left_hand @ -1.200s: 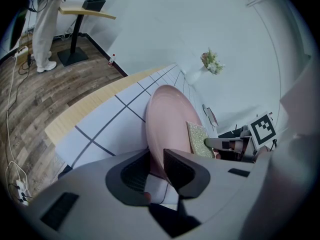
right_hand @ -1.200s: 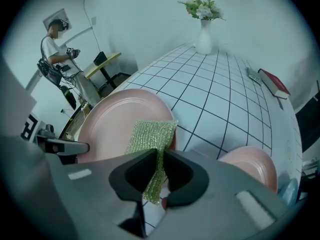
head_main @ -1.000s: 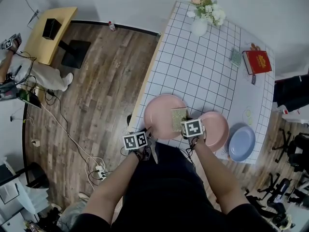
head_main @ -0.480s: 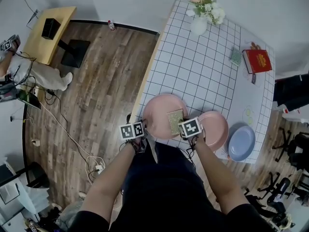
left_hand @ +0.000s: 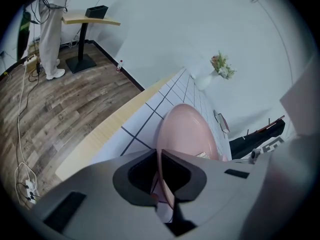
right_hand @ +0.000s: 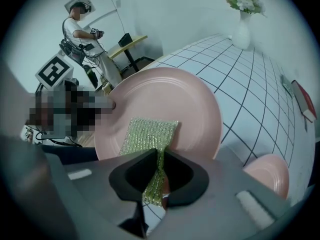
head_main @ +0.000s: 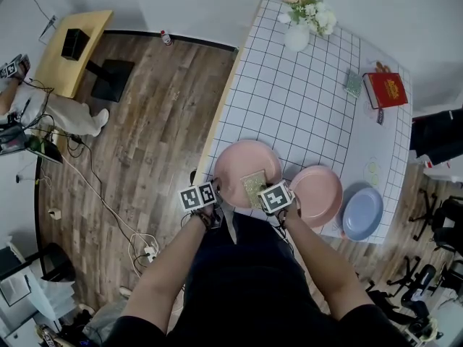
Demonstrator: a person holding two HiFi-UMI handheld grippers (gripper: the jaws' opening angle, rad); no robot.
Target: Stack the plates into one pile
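A large pink plate (head_main: 242, 163) lies at the near left edge of the white tiled table (head_main: 304, 100). My left gripper (head_main: 215, 194) is at the plate's near left rim. Its jaws are closing with the rim of the large pink plate (left_hand: 187, 129) pinched between them, seen in the left gripper (left_hand: 160, 176) view. A green mesh cloth (head_main: 253, 183) lies on this plate. My right gripper (right_hand: 161, 176) is shut on the near end of the green cloth (right_hand: 147, 136). A smaller pink plate (head_main: 318, 194) and a blue plate (head_main: 363, 213) sit to the right.
A vase of flowers (head_main: 300, 27) stands at the table's far end. A red book (head_main: 385, 91) and a small green item (head_main: 353, 85) lie at the far right. On the wooden floor to the left are cables, a yellow side table (head_main: 72, 49) and a person (head_main: 51, 114).
My right gripper has slid left and nearer, dragging the green cloth across the large pink plate. My left gripper shifted slightly left, then stayed at the plate's rim.
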